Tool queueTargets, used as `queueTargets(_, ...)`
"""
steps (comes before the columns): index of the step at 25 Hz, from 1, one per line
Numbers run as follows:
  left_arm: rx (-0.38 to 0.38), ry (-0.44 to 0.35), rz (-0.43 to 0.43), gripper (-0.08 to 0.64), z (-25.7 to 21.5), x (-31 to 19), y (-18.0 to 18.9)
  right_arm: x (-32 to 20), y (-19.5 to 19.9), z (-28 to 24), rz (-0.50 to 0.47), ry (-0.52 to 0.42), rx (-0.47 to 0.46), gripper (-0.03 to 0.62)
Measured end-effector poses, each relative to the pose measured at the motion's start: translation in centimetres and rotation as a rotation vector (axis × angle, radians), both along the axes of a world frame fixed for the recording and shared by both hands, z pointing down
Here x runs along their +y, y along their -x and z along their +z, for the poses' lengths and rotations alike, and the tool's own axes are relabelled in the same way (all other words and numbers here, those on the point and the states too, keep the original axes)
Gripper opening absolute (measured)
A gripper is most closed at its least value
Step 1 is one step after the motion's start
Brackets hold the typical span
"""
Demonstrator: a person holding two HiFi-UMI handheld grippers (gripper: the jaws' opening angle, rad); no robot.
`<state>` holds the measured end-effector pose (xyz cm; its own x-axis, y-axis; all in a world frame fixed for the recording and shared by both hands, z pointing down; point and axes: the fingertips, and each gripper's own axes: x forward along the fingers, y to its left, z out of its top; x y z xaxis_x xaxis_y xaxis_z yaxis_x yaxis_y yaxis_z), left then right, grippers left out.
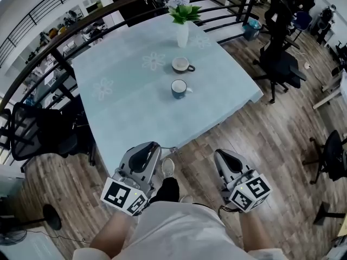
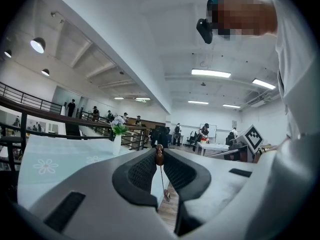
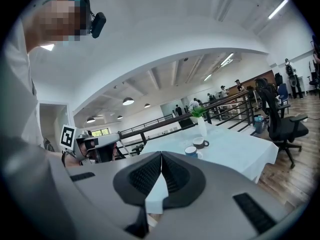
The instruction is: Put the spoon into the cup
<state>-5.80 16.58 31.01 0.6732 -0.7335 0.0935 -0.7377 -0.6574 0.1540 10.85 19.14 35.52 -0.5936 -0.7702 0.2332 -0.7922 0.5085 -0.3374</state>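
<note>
Approach step. The spoon [image 2: 160, 159] is pinched in the nearly closed left gripper [image 2: 160, 150]. The right gripper [image 3: 160, 156] is closed and empty. The near cup [image 1: 179, 89] is on the table [image 1: 124, 107], well apart. Next, the spoon needs to be carried over the cup and lowered in.

2 grippers held forward side by side, left gripper [image 1: 156, 147] level, jaws pinched on a thin spoon [image 2: 159, 156] handle, right gripper [image 1: 219, 155] tipped slightly down, jaws pressed together

Spoon [image 2: 159, 157] in left jaws; cup [image 1: 179, 89] upright
</note>
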Motion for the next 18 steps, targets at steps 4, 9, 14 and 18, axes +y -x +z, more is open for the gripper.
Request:
queueTargets(4,0.003,0.013,-0.004,0.055,0.6,-3.3,0.9,-3.2,1.0,0.4,-0.002,0.008,0.01,0.017)
queueTargets(9,0.004,0.03,0.008,0.055,1.4,-7.8,1.9,-7.5,1.9,1.0,0.009,0.032,0.008,0.017)
queueTargets(14,0.012,0.048,0.022,0.055,1.8,-11.8,3.0,-11.3,3.1,1.3,0.023,0.054,0.009,0.017)
queueTargets(18,0.02,0.059,0.036,0.057,2.1,-15.1,4.0,-14.5,4.3,1.5,0.031,0.064,0.021,0.018)
